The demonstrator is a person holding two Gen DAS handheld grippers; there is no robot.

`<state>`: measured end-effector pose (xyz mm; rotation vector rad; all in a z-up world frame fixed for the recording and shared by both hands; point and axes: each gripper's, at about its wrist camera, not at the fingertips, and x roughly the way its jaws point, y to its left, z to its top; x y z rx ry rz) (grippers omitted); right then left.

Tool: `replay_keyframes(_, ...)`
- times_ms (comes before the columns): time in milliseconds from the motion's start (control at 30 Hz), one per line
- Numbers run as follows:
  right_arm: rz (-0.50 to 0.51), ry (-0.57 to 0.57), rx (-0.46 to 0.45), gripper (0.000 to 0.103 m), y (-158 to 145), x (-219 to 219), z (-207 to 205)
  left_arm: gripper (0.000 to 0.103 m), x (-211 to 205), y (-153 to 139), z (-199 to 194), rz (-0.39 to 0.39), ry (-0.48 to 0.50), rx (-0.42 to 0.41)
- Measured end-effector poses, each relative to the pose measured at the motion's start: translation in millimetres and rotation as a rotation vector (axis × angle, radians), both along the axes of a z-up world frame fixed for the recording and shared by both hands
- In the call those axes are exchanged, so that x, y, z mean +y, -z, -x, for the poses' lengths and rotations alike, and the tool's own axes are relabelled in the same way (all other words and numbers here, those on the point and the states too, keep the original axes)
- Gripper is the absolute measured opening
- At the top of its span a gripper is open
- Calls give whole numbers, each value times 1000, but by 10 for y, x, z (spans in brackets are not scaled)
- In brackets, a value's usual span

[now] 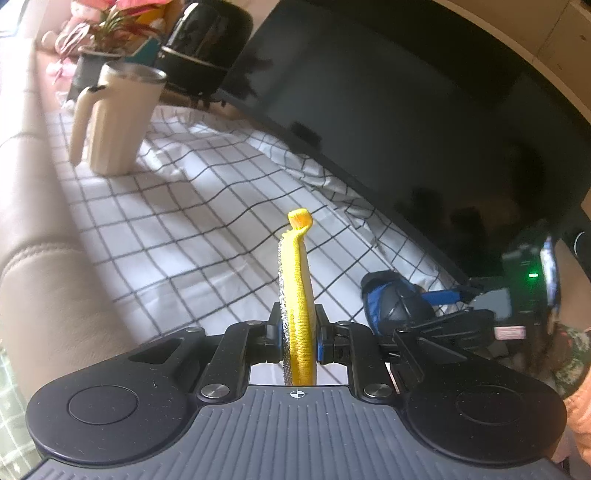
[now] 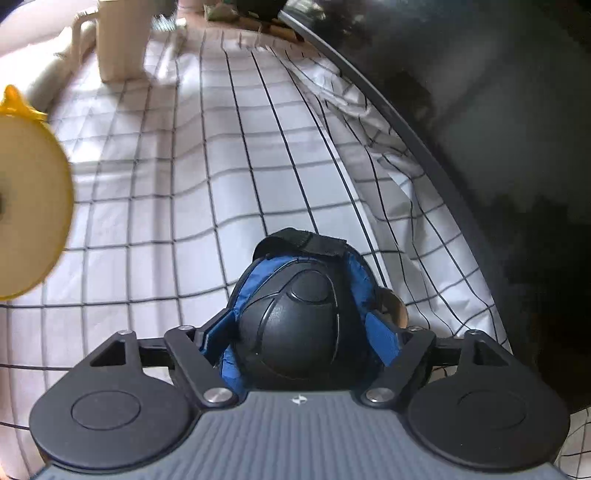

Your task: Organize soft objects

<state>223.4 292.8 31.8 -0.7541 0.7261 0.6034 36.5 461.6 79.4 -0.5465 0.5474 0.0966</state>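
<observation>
A white cloth with a black grid covers the whole surface, and a large dark curved panel runs along its far right edge; what that panel belongs to is hard to say, as it shows only dim reflections. One cream mug with a handle stands at the far left of the cloth, its base blurred. Beyond it are one potted plant and some pink soft toys, too blurred and cut off by the frame to count.

There are two soft things on the job. The larger is a blue and black knee pad with a hard black cap and a black strap at its far end. It lies on the cloth between the fingers of the right gripper. The jaws stand wide, one on either side of the pad; the near fingers are hidden behind its blue padding, so I cannot tell whether they press on it, though probably not. From the left wrist camera the same pad shows low on the right, partly covered by the other gripper's arms.

The smaller is a flat yellow round sponge with a silvery mesh face and a small loop at its top. The left gripper has closed almost fully on it, holding it upright and edge-on above the cloth. In the right wrist view its yellow face is cut off at the left edge.
</observation>
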Motion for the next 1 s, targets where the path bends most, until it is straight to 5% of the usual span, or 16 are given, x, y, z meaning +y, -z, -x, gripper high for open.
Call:
replay_keyframes(233,-157,-25,-88,76,-988,-447,247,18,-65,-348,-450,-65,57,-55)
replay_keyframes(533,-226,281,-304,76,-2106,-2076,433,18,-784,-1063,-1348,-94,239,-167)
replay_keyframes(767,-191,553,-371,76,-2215,-3451,800,18,-2191,-1262,-1606,-43,536,-186)
replay_keyframes(1000,-255,770,-338,77,-1859,-4437,1102,18,-3915,-1093,-1736,53,889,-69)
